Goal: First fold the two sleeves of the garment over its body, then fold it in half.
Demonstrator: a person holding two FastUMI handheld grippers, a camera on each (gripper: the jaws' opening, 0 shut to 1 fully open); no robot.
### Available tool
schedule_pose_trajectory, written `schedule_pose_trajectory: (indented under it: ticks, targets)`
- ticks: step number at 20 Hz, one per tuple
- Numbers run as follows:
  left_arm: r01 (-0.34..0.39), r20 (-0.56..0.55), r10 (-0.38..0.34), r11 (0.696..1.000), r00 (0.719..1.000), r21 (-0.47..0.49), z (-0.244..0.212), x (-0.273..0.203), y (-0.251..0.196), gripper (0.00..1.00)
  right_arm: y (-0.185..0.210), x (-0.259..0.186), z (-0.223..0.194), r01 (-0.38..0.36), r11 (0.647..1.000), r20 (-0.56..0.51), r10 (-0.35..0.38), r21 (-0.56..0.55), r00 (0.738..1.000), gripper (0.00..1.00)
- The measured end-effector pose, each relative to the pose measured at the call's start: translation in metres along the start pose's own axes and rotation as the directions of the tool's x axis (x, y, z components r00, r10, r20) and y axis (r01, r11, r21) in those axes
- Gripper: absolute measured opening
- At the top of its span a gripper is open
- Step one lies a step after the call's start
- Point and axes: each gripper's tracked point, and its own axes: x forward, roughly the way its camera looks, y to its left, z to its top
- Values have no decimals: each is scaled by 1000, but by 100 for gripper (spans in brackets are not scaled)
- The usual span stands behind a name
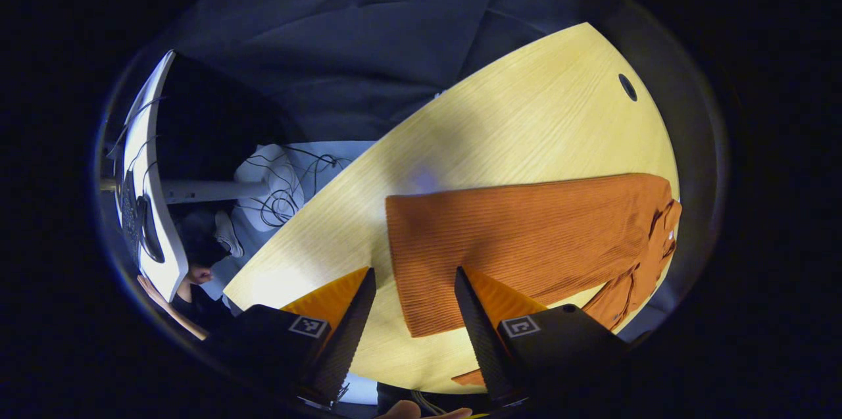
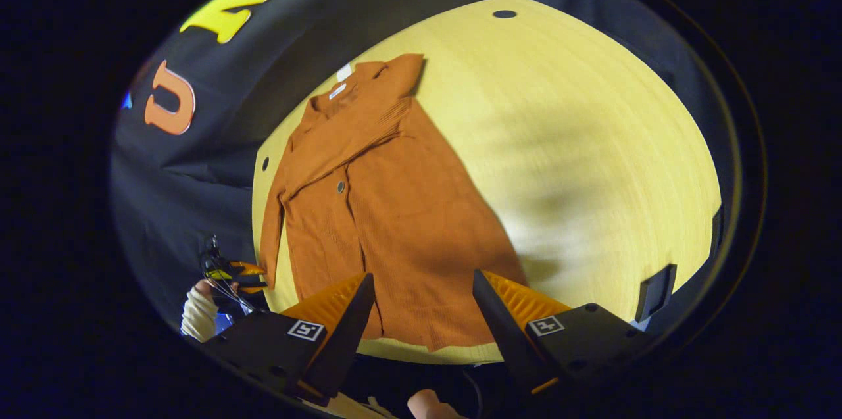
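- The rust-orange ribbed cardigan [image 2: 388,208] lies flat on the pale wooden worktop [image 2: 592,143], collar toward the far edge and hem nearest the right tongs [image 2: 421,314].
- One sleeve looks already folded across the chest; the other sleeve [image 2: 271,221] hangs along the worktop's edge, near the booth's wall, so I judge the sleeve-folding step to be only half done.
- Both right fingers stand well apart with nothing between them, above the hem.
- The left tongs [image 1: 411,314] are likewise wide open and empty, hovering over the cardigan's hem corner in the left gripper view.
- The next move probably calls for pinching that loose sleeve near its cuff and carrying it over the body, keeping the knit smooth.
- The worktop has small round cable holes [image 2: 504,14]; beyond it, the left gripper view shows a white stand [image 1: 148,169], tangled cables [image 1: 289,189] and dark cloth.
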Motion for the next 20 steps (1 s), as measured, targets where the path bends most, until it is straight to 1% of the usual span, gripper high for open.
schedule_pose_trajectory:
  ticks: [1,2,3,5,6,7,8,9,10,11,13,15,17,18,19,20]
  targets:
    - [-9,-5,9,1000,1000,5,-1,1,-1,87,-9,-4,1,4,1000,11,-5,21,1000,96]
    - [-28,-9,28,1000,1000,3,-2,3,1,80,-15,-7,1,2,999,14,-3,46,1000,96]
    - [-42,-8,42,999,999,-7,-1,4,1,78,-18,-9,-2,-14,997,11,13,70,1000,96]
    - [-46,-15,46,999,999,-6,0,3,-2,73,-20,-7,-6,-56,992,12,55,112,998,96]
    - [-41,-16,41,999,999,-1,0,4,-4,72,-24,-6,-9,-59,990,9,59,126,998,96]
    - [-41,-18,40,999,999,-4,0,4,-6,67,-28,-3,-12,-52,990,-6,53,133,999,96]
    - [-42,-18,42,999,999,-10,0,4,-8,70,-29,-1,-16,-46,990,-21,49,134,999,96]
    - [-43,-16,43,999,999,-30,0,5,-9,56,-31,0,-18,-43,991,-28,47,130,998,96]
    - [-46,-18,45,997,999,-61,0,4,-12,53,-30,2,-18,-39,992,-35,44,121,998,96]
    - [-45,-19,44,997,999,-61,2,5,-11,48,-31,4,-19,-33,994,-43,38,104,998,96]
    - [-36,-28,35,999,999,-37,2,4,-11,48,-38,8,-22,12,998,-72,-8,59,997,96]
    - [-40,-15,39,998,999,-42,2,5,-11,48,-43,13,-25,49,999,-88,-46,24,995,96]
    - [-41,-13,41,999,999,-9,3,3,-13,44,-48,16,-25,79,997,-102,-76,22,992,96]
    - [-29,-14,29,1000,999,4,5,4,-16,43,-52,17,-25,88,996,-112,-85,22,990,96]
    - [4,-17,-4,1000,1000,4,5,5,-24,34,-56,16,-24,98,995,-118,-94,21,989,96]
    - [0,-16,0,1000,1000,1,3,7,-23,20,-61,15,-21,105,994,-115,-102,23,988,96]
